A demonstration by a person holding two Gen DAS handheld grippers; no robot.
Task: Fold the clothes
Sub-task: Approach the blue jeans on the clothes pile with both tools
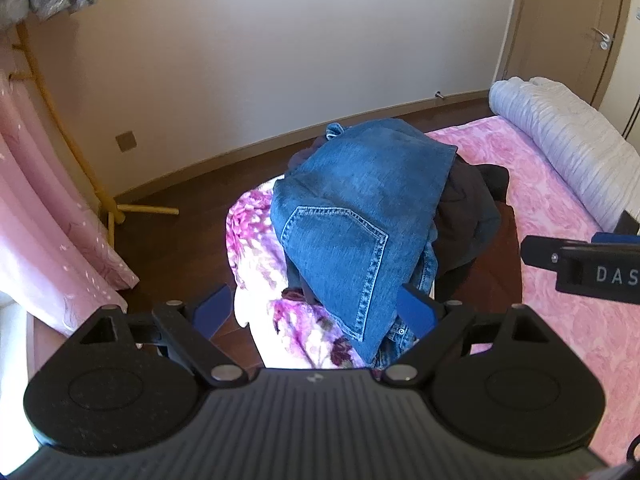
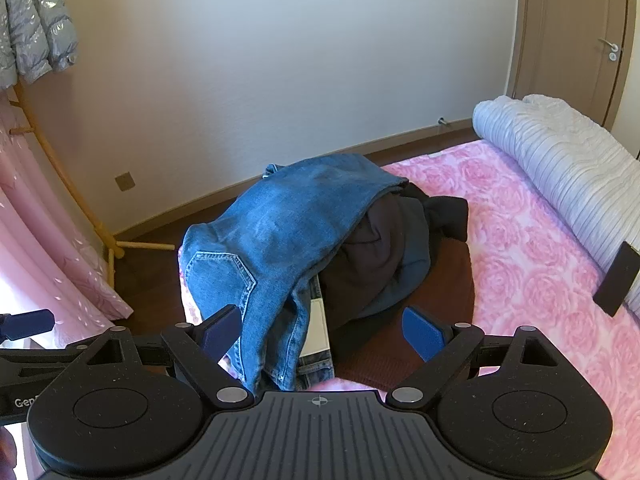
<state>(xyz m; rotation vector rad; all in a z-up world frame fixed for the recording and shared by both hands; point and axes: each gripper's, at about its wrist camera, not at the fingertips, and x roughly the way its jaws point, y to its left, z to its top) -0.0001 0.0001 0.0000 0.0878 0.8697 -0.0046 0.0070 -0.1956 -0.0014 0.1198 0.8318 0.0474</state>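
A pile of clothes lies at the corner of the bed. Blue jeans (image 1: 356, 216) (image 2: 280, 232) drape over its top, back pocket showing. Dark brown and black garments (image 1: 464, 224) (image 2: 384, 256) lie under them on the right, and a purple floral cloth (image 1: 260, 256) sits beneath on the left. My left gripper (image 1: 316, 312) is open, hovering just short of the jeans with nothing between its blue pads. My right gripper (image 2: 324, 332) is open too, its jaws straddling the near edge of the jeans and dark garments without holding them.
A pink rose-patterned bedspread (image 2: 532, 248) covers the bed, with a rolled white quilt (image 2: 560, 156) along its far right side. A dark wooden floor, a yellow wooden clothes rack (image 1: 80, 152), pink curtains (image 1: 36, 216) and a white wall lie beyond the pile. A door (image 2: 592, 40) is at the right.
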